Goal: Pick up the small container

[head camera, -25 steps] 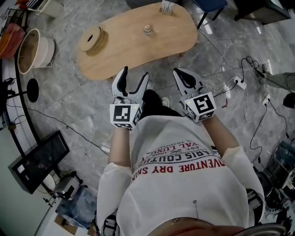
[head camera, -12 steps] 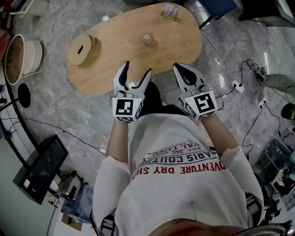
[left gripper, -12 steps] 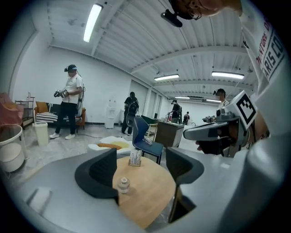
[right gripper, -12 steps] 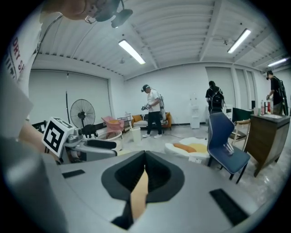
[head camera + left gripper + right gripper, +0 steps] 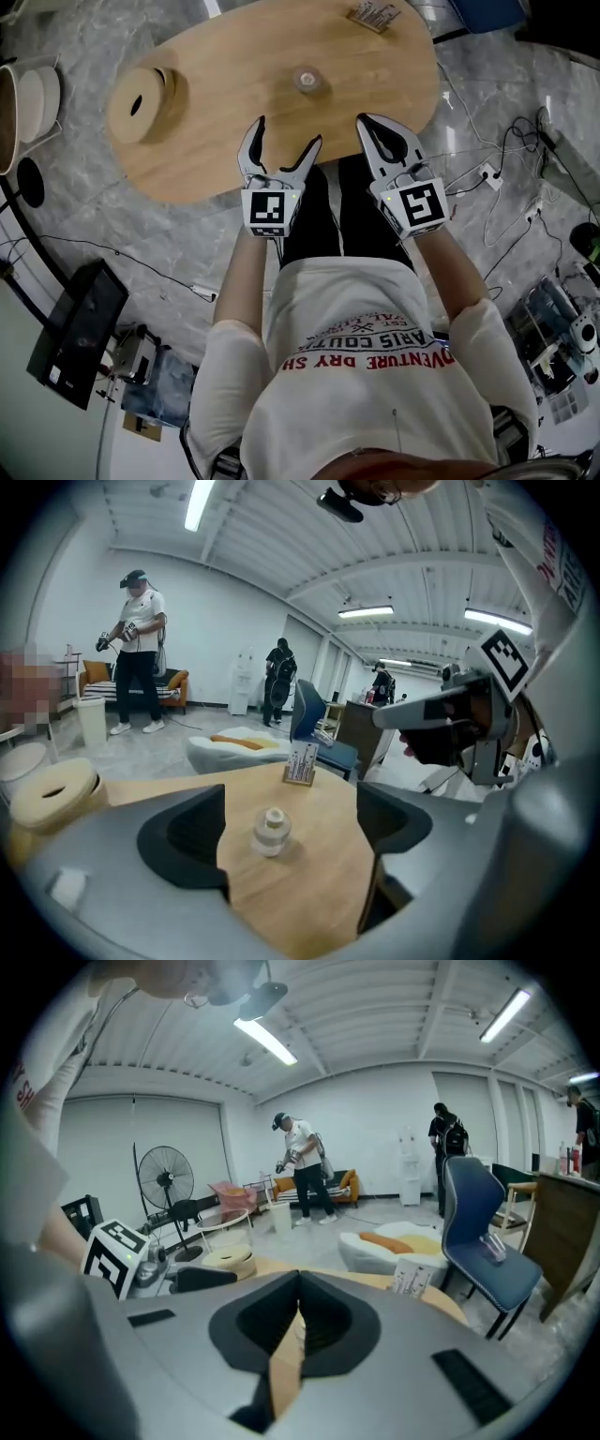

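Note:
The small container is a pale little jar with a narrow neck, standing upright in the middle of the oval wooden table. In the left gripper view the container shows between the jaws but well beyond them. My left gripper hovers over the table's near edge, its jaws opening with nothing between them. My right gripper hangs just right of it, fingertips together and empty. Seen from the right gripper, its jaws meet in front of the table.
A round wooden disc with a hole lies on the table's left end. A small card stand sits at the far right end. Cables and a power strip trail on the floor to the right. People stand far off in the room.
The table has come closer: both grippers moved forward from over the floor to its near edge. The left gripper's jaws have spread wider.

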Demonstrator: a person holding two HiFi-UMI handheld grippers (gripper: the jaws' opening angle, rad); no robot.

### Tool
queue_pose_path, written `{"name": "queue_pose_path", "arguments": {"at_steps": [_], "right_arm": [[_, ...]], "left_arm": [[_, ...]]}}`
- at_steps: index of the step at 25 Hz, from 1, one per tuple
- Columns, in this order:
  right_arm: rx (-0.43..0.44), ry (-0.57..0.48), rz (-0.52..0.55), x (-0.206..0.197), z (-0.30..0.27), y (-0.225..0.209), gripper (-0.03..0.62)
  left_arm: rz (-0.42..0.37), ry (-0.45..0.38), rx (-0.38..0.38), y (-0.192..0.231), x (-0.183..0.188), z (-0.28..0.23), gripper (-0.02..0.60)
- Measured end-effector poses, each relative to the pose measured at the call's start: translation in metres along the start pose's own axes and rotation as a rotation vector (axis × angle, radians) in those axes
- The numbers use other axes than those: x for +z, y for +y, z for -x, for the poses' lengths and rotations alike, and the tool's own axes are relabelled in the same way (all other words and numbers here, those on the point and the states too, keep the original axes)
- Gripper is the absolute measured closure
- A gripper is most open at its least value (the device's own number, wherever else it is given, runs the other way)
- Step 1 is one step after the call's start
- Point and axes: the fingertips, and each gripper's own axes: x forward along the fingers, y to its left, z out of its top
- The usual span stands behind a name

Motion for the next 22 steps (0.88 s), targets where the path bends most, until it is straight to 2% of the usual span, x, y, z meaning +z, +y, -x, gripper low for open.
{"name": "queue_pose_path", "arguments": {"at_steps": [4,9,17,22], "right_arm": [[0.031,0.005,-0.010,-0.028,-0.030,-0.018,0.586],[0.077,-0.004,0.012,-0.062,-0.060,-0.034,0.586],[0.113,-0.002,0.031,-0.111,-0.090,-0.056,0.586],[0.122,-0.010,0.026,-0.120,-0.097,-0.067,0.586]], "left_arm": [[-0.007,0.026,0.038,0.006,-0.042,-0.040,0.140],[-0.007,0.013,0.123,0.020,-0.082,-0.093,0.117],[-0.004,-0.035,0.249,0.049,-0.108,-0.155,0.107],[-0.008,-0.014,0.322,0.061,-0.114,-0.173,0.109]]}}
